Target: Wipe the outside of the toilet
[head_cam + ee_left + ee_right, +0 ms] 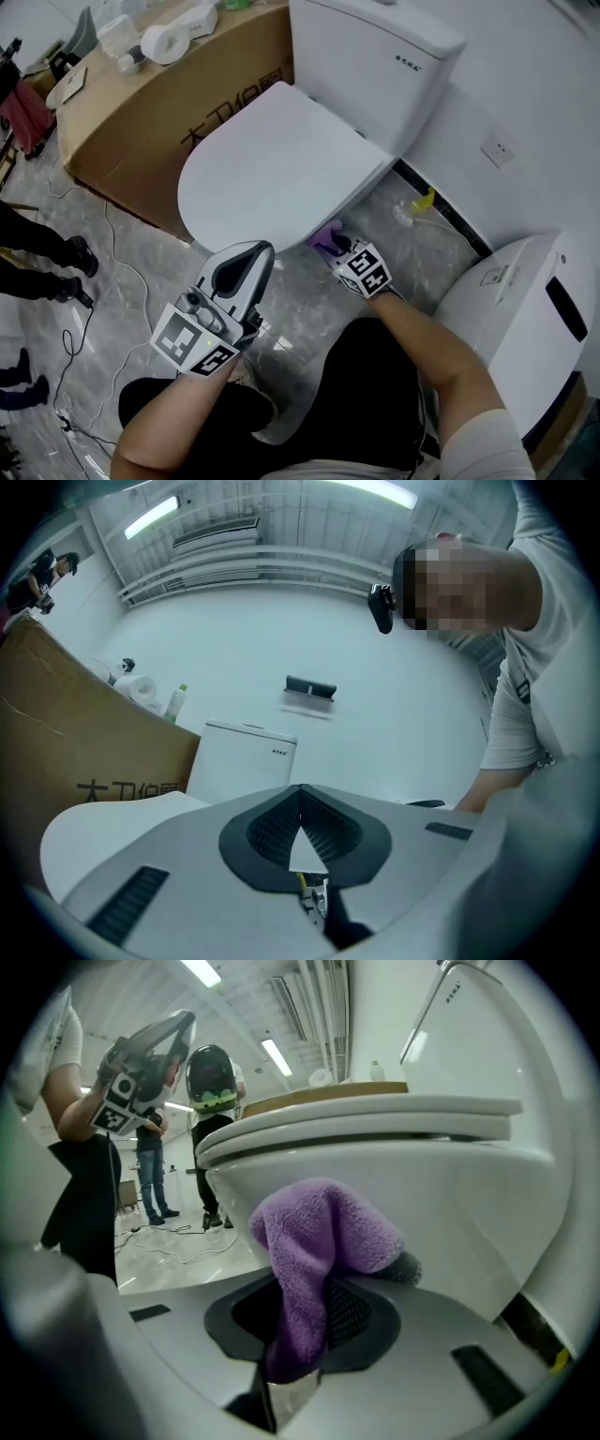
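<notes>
A white toilet (281, 169) with its lid closed and a cistern (375, 66) stands against the wall. My right gripper (339, 246) is shut on a purple cloth (319, 1241), which is pressed against the bowl's outer side (450, 1204) just under the seat rim. The purple cloth (326, 236) peeks out below the lid's near right edge. My left gripper (255, 253) hangs shut and empty above the floor in front of the lid, its jaws meeting at the tip (300, 789) and pointing up toward the cistern (246, 761).
A large brown cardboard box (159, 103) with paper rolls on top stands left of the toilet. A toilet brush (417, 211) lies on the floor by the wall. A white appliance (525, 319) sits at right. Cables (84, 328) and bystanders' feet (70, 267) are at left.
</notes>
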Tool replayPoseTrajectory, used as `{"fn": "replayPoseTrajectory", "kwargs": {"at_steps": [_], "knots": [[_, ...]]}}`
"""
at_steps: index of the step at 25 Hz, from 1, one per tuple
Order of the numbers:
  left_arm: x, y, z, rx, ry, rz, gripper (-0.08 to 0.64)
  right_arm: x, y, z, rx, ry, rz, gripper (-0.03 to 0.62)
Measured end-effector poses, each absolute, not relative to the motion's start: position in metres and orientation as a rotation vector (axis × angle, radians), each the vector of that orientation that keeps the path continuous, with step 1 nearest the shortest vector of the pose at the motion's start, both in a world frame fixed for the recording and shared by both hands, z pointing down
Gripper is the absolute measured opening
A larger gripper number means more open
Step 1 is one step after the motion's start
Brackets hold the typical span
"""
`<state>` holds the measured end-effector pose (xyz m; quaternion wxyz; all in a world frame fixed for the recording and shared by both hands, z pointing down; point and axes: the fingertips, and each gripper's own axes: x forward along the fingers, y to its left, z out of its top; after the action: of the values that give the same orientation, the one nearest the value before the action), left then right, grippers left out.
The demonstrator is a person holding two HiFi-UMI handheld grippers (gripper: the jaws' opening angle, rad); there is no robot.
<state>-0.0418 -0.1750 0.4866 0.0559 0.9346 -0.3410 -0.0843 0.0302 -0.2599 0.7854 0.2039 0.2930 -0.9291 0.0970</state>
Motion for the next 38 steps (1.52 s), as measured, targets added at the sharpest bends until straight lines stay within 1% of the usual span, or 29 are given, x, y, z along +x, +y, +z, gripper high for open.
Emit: {"fn": "replayPoseTrajectory", "kwargs": {"at_steps": [8,12,16,23,29,34,38], "knots": [[-0.055,-0.178,0.480,2.831,-1.073,-0.275,0.006,-0.077,-0.196,0.788,0.384,-2.646,0.143,0.087],[-0.061,-0.179,0.479,2.829,-1.096,-0.269,0.006,-0.080,-0.199,0.793,0.373,-2.652,0.153,0.086],[-0.062,-0.178,0.487,2.839,-1.113,-0.231,0.006,-0.051,-0.214,0.804,0.419,-2.623,0.141,0.086],[-0.054,-0.174,0.498,2.863,-1.095,-0.182,0.006,0.042,-0.274,0.827,0.652,-2.511,0.132,0.087],[-0.064,-0.174,0.499,2.852,-1.100,-0.172,0.006,0.117,-0.327,0.819,0.791,-2.410,0.100,0.089],[-0.074,-0.172,0.503,2.837,-1.114,-0.156,0.006,0.196,-0.385,0.806,1.042,-2.325,0.127,0.089],[-0.076,-0.172,0.503,2.830,-1.119,-0.161,0.006,0.233,-0.412,0.801,1.248,-2.285,0.198,0.089]]}}
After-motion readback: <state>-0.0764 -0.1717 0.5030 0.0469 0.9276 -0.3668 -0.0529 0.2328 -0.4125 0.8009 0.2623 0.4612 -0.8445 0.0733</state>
